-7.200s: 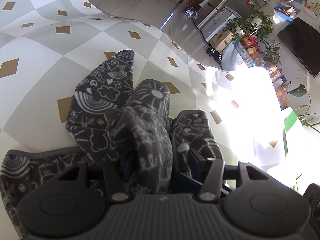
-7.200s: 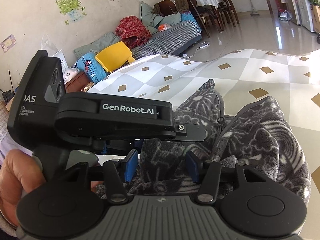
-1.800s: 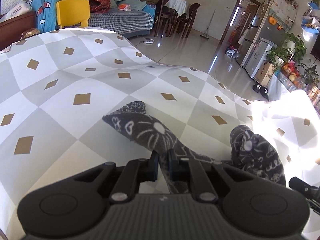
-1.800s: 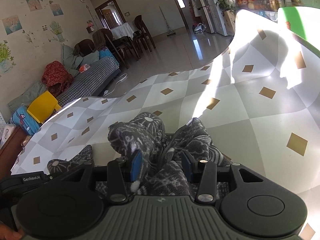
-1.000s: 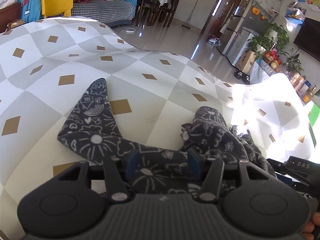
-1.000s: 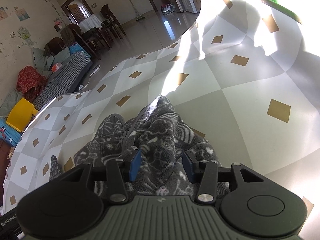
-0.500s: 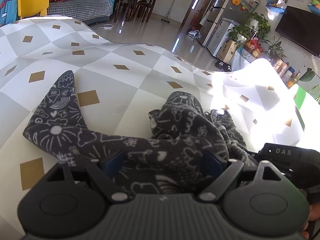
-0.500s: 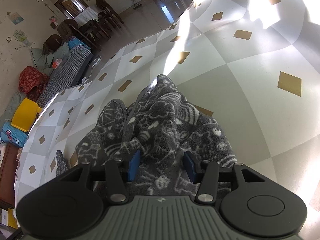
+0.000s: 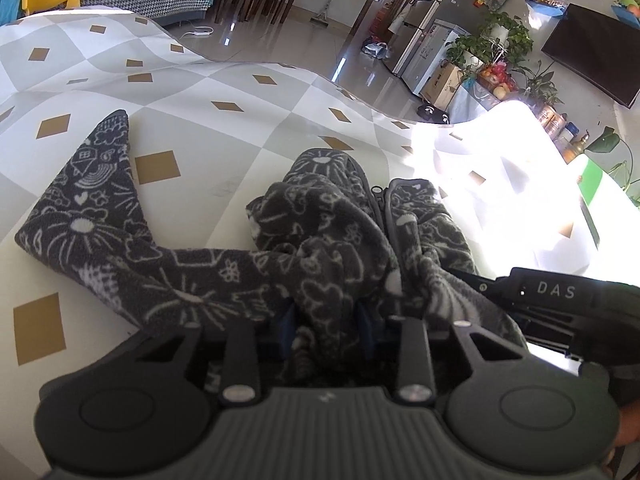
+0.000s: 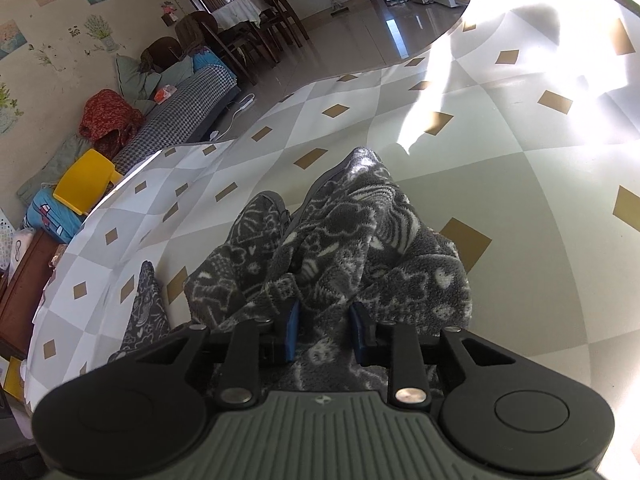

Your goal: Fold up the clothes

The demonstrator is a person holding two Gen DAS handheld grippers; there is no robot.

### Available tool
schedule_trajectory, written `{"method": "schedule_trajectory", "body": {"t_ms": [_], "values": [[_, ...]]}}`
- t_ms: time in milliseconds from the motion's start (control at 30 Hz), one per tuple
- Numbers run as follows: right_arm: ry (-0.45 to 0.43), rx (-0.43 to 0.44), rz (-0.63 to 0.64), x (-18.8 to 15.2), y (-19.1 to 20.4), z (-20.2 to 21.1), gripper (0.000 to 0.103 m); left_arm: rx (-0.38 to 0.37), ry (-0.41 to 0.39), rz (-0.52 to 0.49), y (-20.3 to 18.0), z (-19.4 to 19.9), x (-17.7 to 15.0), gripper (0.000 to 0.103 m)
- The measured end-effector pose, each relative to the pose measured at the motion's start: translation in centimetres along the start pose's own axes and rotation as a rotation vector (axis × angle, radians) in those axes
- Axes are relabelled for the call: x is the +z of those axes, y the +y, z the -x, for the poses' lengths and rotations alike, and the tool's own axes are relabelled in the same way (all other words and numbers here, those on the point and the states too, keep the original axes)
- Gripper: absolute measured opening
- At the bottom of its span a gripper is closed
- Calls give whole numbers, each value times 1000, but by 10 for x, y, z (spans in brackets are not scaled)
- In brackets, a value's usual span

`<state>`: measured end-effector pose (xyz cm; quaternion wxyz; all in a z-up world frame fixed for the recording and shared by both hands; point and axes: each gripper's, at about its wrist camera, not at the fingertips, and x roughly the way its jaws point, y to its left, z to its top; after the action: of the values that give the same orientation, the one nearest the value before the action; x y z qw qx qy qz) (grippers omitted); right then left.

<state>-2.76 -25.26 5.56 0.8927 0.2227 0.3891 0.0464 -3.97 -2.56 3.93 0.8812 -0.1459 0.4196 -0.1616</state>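
From the left wrist camera I saw my left tool point(image 9: 326, 322) with its blue pads spread a little and a thick bunch of the dark grey fleece garment point(image 9: 224, 268) filling the gap between them; the pads pressed on the cloth from both sides, so I read it as grasping the garment. The garment lay crumpled on the desk point(image 9: 248, 120), which was covered by a checked cloth with brown diamonds. One patterned sleeve point(image 9: 90, 184) stretched out flat to the left, its pointed end well apart from the heaped middle, where a zipper edge showed. At the right edge the black body of my right tool point(image 9: 560, 300), marked DAS, sat just beside the bunched cloth, touching it. From the right wrist camera the right tool point(image 10: 322, 330) likewise had its pads partly apart with a fold of the same garment point(image 10: 360, 248) held between them, clenched on the fleece. The garment rose in a mound ahead of the fingers, resting on the desk point(image 10: 520, 184), with bright sunlight falling across the far right of the surface. A narrow strip of the sleeve point(image 10: 146, 300) lay off to the left of the mound. Beyond the desk stood a sofa point(image 10: 184, 108) and a yellow chair point(image 10: 84, 180).
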Motion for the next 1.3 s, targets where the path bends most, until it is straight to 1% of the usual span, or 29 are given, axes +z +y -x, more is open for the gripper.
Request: {"method": "schedule_trajectory", "body": {"t_ms": [67,200,267,300,367,567,700,800,833,867,933,967,1067,1133,1233,1300], "values": [[-6,20,11,0,3,0,23,31,-9,3,3,2,0,28],[-14,53,73,-4,17,-1,19,93,-27,9,8,6,0,27],[-18,72,93,-5,24,-2,18,129,-40,28,15,10,1,27],[-19,77,91,-5,25,-2,18,143,-45,38,19,12,8,27],[-22,88,88,-4,29,-4,18,169,-50,65,28,15,11,27],[-41,93,113,-4,38,-2,18,246,-73,138,53,22,17,27],[-43,76,111,-5,38,0,18,297,-88,187,69,25,20,28],[-28,50,90,-6,33,-1,18,318,-94,207,76,26,22,29],[-19,41,83,-6,31,-2,20,325,-95,213,78,26,23,29],[-4,28,75,-7,29,-3,27,325,-94,211,77,28,21,30],[36,2,52,-10,22,-6,35,323,-94,211,77,29,20,30],[55,-4,38,-12,19,-6,38,321,-94,213,78,29,20,31],[104,20,-5,-17,10,-7,41,315,-94,218,78,29,19,33],[116,25,-13,-24,8,-5,42,316,-98,210,76,30,19,35],[132,18,-11,-32,7,-1,44,318,-103,198,72,31,19,43],[143,20,-30,-39,6,2,44,320,-107,190,70,32,18,49]]}}
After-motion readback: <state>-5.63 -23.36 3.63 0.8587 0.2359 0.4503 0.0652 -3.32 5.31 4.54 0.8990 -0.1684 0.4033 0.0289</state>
